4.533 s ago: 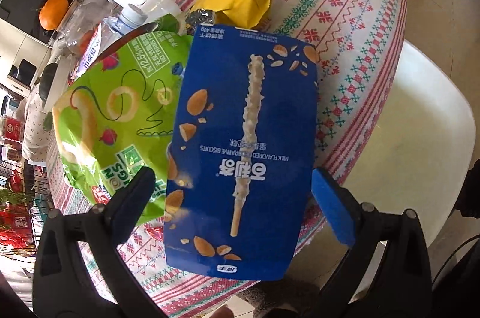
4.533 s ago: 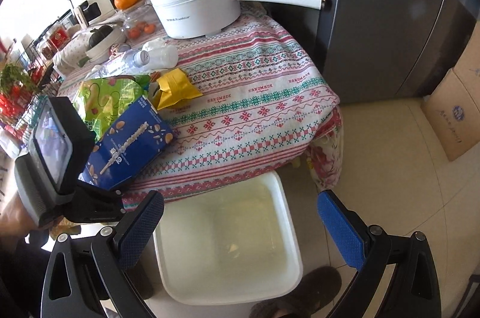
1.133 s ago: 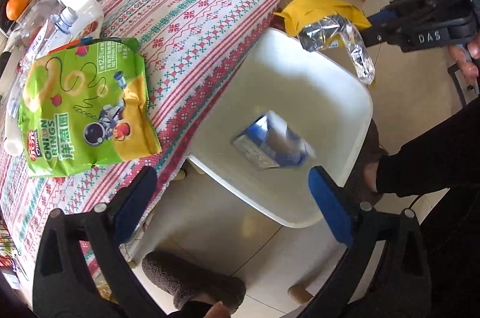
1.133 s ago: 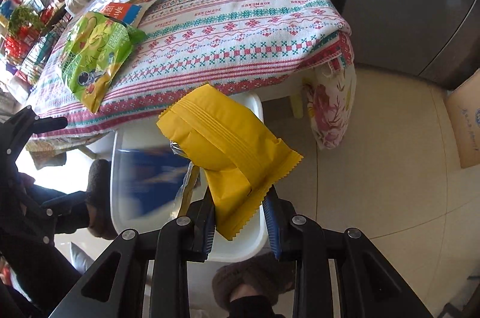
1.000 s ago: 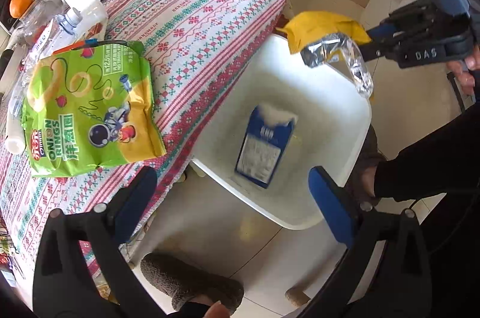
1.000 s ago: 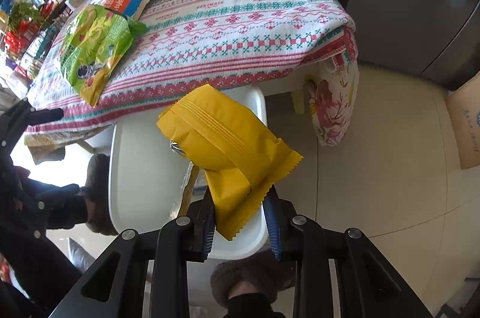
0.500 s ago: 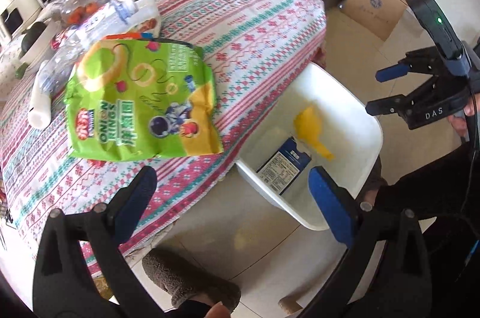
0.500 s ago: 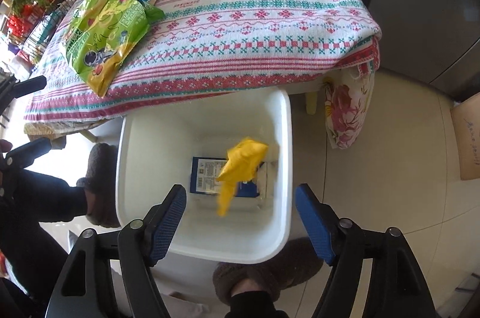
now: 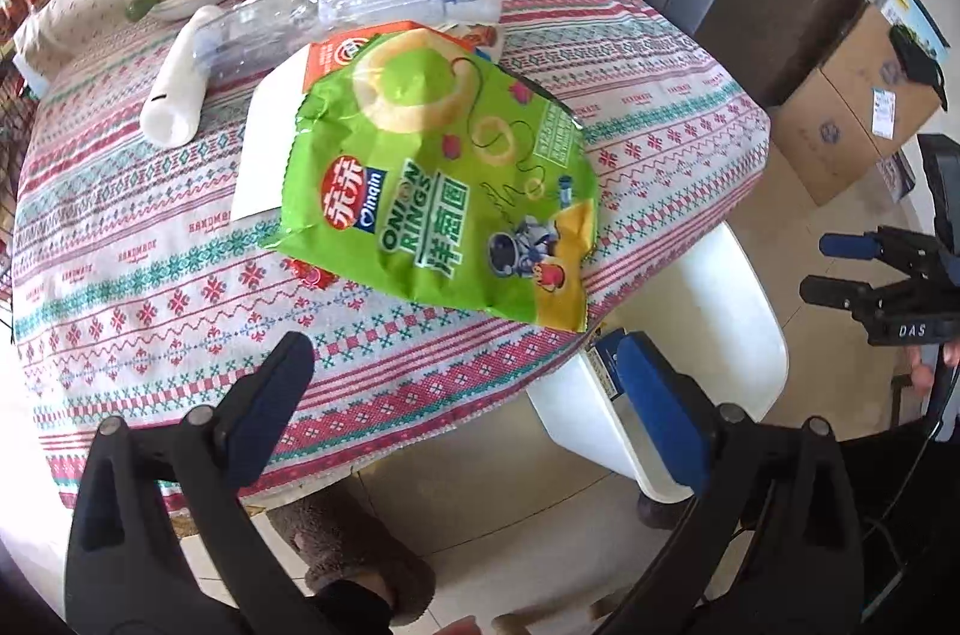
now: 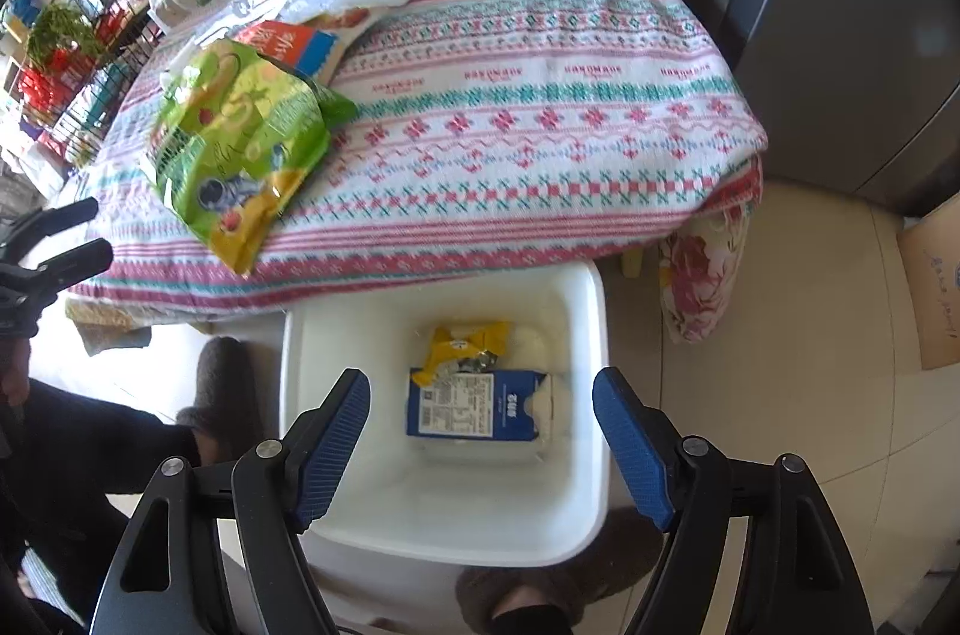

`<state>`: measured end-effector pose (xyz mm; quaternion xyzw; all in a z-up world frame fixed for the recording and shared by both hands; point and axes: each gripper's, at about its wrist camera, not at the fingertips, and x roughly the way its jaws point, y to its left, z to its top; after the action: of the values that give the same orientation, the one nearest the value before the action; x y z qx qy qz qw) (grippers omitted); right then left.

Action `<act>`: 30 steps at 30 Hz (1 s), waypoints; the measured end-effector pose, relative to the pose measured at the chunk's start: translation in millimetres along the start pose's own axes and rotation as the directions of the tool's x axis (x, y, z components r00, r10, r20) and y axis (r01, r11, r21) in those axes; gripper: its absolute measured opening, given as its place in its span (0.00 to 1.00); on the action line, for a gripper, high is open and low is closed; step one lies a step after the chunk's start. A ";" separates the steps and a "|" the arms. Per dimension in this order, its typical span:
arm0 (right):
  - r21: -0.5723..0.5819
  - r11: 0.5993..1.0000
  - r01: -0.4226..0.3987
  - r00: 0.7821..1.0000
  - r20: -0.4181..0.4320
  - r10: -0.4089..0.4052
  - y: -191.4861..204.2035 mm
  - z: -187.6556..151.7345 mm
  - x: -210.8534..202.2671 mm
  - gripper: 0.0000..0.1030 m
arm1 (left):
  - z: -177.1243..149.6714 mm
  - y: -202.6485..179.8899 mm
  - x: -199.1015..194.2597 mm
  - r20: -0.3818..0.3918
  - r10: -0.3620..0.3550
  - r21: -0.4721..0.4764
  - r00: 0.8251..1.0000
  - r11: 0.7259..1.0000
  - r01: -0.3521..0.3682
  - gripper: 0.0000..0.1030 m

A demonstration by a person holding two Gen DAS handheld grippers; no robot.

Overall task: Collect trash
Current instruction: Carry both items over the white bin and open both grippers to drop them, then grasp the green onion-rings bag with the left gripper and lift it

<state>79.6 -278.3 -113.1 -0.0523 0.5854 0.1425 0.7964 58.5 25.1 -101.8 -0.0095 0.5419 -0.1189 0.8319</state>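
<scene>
Hovering wide open and empty, left hand-held gripper (image 9: 462, 401) sits near worktop (image 9: 648, 95) edge, aimed at green onion-rings bag (image 9: 444, 191). Right hand-held gripper (image 10: 480, 443), jaws spread, nothing held, hangs over white bin (image 10: 591, 335); blue box (image 10: 474, 404) and yellow wrapper (image 10: 465, 344) lie inside. Risk: puffy, slick bag overhangs worktop edge, so shallow pinch could slip and drop it beside bin. Orange packet (image 9: 336, 53) underneath may drag along; plastic bottle (image 9: 360, 8) nearby could roll.
</scene>
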 end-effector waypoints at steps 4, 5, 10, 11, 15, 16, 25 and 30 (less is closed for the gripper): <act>-0.022 1.000 -0.003 1.000 0.010 0.004 11.9 7.6 -1.8 0.78 | 2.8 15.1 13.0 -0.035 -0.045 -0.100 0.998 0.994 0.041 0.98; -0.027 1.000 -0.003 1.000 0.010 0.003 13.9 8.1 -1.8 0.78 | 3.1 18.4 16.1 -0.039 -0.061 -0.127 0.997 0.990 0.056 0.98; -0.038 0.999 -0.005 1.000 0.008 0.005 20.6 10.2 0.4 0.78 | 4.8 32.5 35.6 -0.046 -0.122 -0.250 0.991 0.962 0.107 0.98; -0.036 0.999 -0.005 1.000 0.006 0.005 20.6 10.2 1.3 0.78 | 5.9 34.5 38.2 -0.043 -0.127 -0.268 0.991 0.957 0.111 0.98; -0.030 1.000 0.001 1.000 0.002 -0.001 19.6 9.7 3.0 0.78 | 10.9 38.5 45.0 0.002 -0.147 -0.314 0.989 0.939 0.140 0.93; -0.030 1.000 0.005 1.000 0.001 -0.005 19.1 9.6 3.0 0.78 | 12.9 37.5 47.2 0.011 -0.144 -0.317 0.989 0.938 0.140 0.89; -0.022 1.000 0.011 1.000 0.004 -0.010 18.6 10.7 3.0 0.78 | 18.1 44.5 56.3 0.050 -0.206 -0.408 0.977 0.889 0.208 0.25; -0.018 1.000 0.010 1.000 0.018 -0.009 22.1 15.4 0.4 0.78 | 17.0 45.2 34.8 0.104 -0.248 -0.394 0.963 0.879 0.269 0.09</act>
<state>87.4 -253.4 -106.8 -0.0611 0.5767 0.1445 0.8018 95.6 59.8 -132.6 -0.2566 0.5274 -0.1139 0.8019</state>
